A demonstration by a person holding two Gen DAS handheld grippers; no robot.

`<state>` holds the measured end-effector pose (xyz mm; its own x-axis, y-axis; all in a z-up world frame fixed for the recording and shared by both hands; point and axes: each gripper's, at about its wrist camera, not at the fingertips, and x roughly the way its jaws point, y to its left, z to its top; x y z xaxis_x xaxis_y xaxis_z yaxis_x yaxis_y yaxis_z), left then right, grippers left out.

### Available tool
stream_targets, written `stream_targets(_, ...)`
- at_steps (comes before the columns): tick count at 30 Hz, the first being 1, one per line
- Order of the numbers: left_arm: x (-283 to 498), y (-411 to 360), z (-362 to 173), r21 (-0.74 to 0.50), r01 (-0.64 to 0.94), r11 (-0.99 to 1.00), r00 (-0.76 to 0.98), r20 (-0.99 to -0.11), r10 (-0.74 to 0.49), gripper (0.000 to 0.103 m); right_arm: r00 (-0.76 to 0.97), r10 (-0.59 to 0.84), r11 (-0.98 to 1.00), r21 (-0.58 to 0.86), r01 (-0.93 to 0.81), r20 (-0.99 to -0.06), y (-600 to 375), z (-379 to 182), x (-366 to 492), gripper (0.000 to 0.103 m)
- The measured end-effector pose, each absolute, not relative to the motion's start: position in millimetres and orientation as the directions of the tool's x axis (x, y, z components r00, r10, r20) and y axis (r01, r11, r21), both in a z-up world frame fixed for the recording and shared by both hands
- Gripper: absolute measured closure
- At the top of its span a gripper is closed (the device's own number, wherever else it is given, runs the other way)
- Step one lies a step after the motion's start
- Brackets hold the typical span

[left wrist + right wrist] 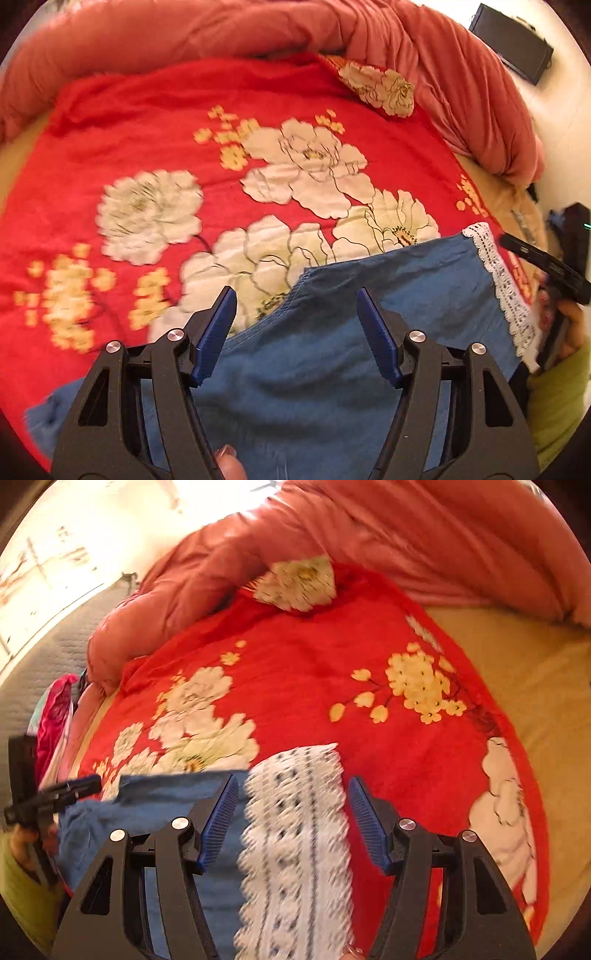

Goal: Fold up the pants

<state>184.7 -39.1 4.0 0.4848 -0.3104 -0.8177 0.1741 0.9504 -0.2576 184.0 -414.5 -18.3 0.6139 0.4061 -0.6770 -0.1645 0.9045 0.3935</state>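
Note:
Blue pants with a white lace hem lie on a red floral blanket at the near edge of the bed. My left gripper is open just above the blue cloth near its upper edge, holding nothing. In the right wrist view the pants lie at the lower left and the lace hem runs between the fingers. My right gripper is open over the lace hem, holding nothing. The right gripper also shows in the left wrist view at the right edge.
The red floral blanket covers the bed. A bunched pink quilt lies along the far side. Tan mattress shows to the right. A black box stands on the floor. Pink clothes hang at the left.

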Motion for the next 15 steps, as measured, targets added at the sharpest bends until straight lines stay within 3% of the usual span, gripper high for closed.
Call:
stream_targets(7, 202.1, -37.1, -27.2, -0.292, 0.204, 0.934, 0.418, -0.837, -0.353, 0.043, 0.520, 0.529, 0.839, 0.507, -0.198, -0.671, -412.7, -49.0, 221.1, 0.051)
stream_targets(12, 210.2, -44.4, -34.3, -0.347, 0.227, 0.910, 0.412, -0.812, -0.412, 0.043, 0.522, 0.530, 0.840, 0.497, -0.218, -0.668, -409.5, -52.0, 217.6, 0.056)
stream_targets(14, 212.1, -48.9, -34.7, -0.393, 0.241, 0.887, 0.402, -0.792, -0.460, 0.060, 0.522, 0.526, 0.845, 0.483, -0.229, -0.672, -405.1, -52.3, 215.9, 0.065)
stream_targets(15, 212.1, -52.6, -35.3, -0.412, 0.246, 0.877, 0.393, -0.785, -0.479, 0.078, 0.523, 0.528, 0.845, 0.476, -0.245, -0.669, -402.4, -51.8, 213.7, 0.072)
